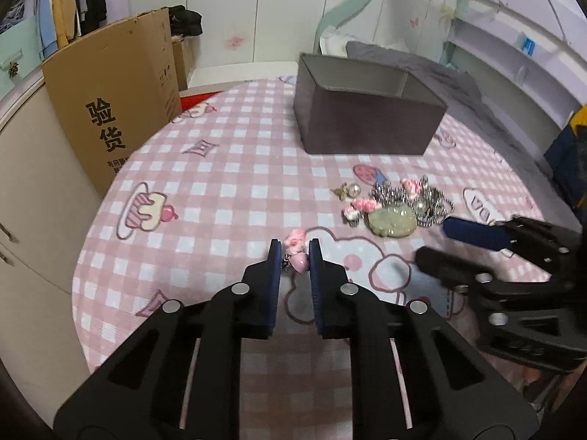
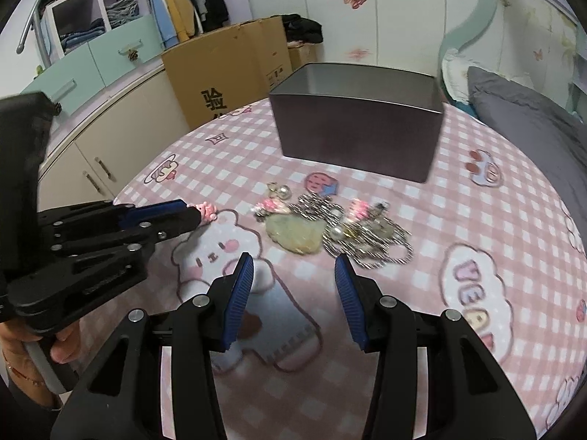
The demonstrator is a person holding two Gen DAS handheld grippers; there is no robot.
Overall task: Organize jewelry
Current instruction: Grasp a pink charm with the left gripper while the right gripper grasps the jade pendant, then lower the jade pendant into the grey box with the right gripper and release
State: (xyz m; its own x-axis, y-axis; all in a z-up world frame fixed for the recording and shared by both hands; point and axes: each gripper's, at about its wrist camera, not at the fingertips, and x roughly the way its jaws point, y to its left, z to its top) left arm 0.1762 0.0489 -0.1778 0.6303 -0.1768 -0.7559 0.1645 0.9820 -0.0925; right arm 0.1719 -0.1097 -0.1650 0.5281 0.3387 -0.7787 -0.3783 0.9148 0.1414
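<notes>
**Currently: small charm pinched, pile next**

Left wrist view: the left gripper (image 1: 294, 253) has its jaws nearly closed on a pink charm (image 1: 298, 261); the shallow tip grip could slip during lifting.

Right wrist view: the right gripper (image 2: 293, 269) stands half open and empty, near the jewelry pile (image 2: 330, 225). Tangled chains may drag neighbouring pieces. The dark box (image 2: 357, 128) sits beyond, the bedsheet (image 2: 458, 198) between unobstructed.

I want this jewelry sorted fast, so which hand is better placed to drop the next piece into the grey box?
Left. The left gripper is closed on a pink charm, ready to carry to the grey box. The right gripper is open and empty, short of the jewelry pile.
</notes>
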